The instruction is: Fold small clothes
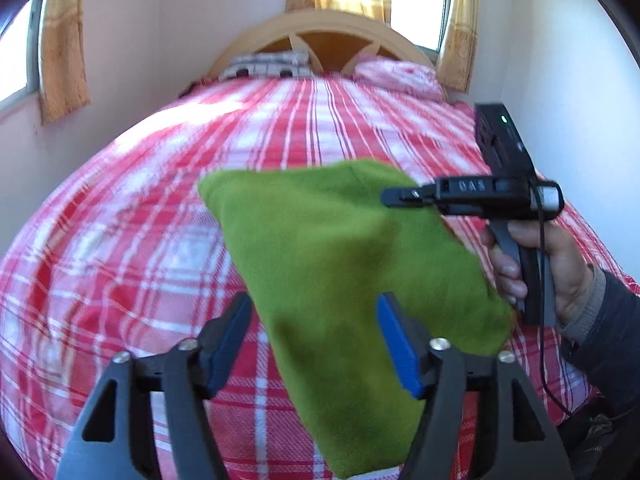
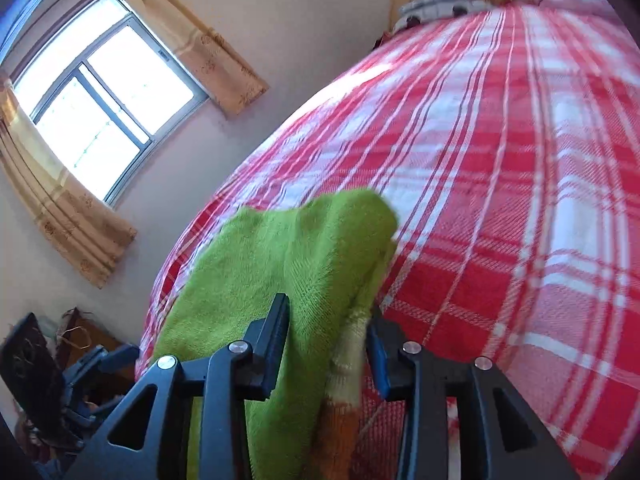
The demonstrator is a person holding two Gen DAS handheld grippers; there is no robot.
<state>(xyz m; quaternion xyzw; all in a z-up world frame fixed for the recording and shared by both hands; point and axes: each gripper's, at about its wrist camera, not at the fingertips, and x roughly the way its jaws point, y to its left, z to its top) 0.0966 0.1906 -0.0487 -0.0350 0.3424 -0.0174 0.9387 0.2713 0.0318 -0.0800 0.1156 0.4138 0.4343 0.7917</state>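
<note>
I am losing the near end of the green garment below the left wrist view's bottom edge, and motion blur is softening its outline. From the right wrist view I am seeing it as fuzzy knit with a pale yellow and orange striped band by the blue pad, lying across the red plaid bedspread. My left gripper is standing spread, the cloth passing between its fingers; whether it is touching them I cannot tell. My right gripper is also spread wide, the cloth draping between its fingers without being pinched. Seen from the left, the right gripper is hovering at the garment's right edge. Open bedspread is stretching toward the headboard, with the left bed edge nearby.
</note>
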